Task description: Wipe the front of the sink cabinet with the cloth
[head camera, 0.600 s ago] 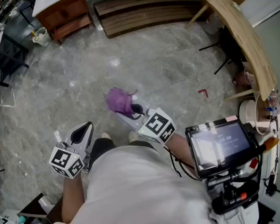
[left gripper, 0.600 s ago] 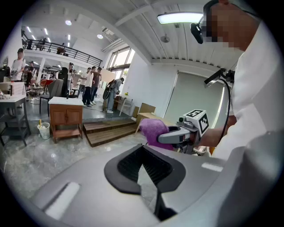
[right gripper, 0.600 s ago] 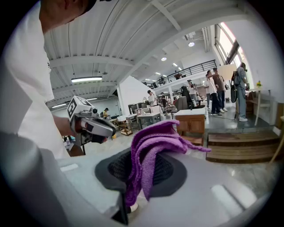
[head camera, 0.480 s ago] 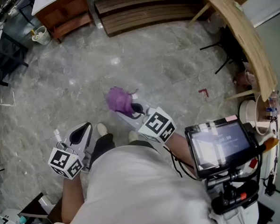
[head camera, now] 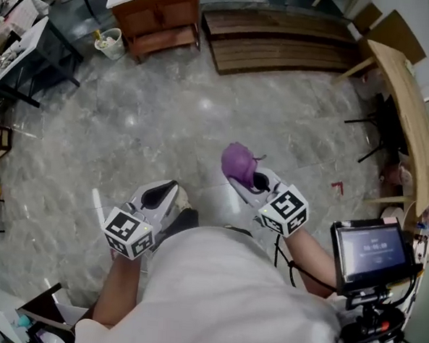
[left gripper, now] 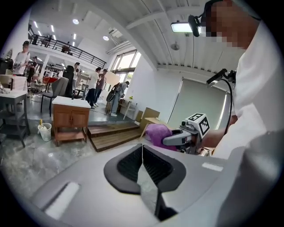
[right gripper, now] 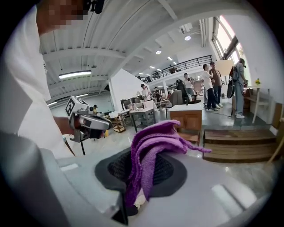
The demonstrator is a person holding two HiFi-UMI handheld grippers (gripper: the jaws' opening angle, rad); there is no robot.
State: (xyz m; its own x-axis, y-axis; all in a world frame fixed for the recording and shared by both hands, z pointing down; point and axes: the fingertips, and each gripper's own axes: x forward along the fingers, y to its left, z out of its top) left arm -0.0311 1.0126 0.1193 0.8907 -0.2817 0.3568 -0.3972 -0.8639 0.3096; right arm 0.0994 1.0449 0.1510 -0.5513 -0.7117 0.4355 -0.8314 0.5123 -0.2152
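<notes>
Right gripper view: right hand-held gripper (right gripper: pixel 140 178) clamps bunched, fuzzy purple cloth (right gripper: pixel 153 141).

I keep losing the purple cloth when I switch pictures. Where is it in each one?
Head view: cloth in the middle, over the grey floor.
Left gripper view: cloth a little right of centre, beyond the jaws.
Right gripper view: cloth dead centre, pinched between the jaws.
Shared landmark: the wooden cabinet with the white top.

Sink cabinet (head camera: pixel 160 19) farther right in head view.
</notes>
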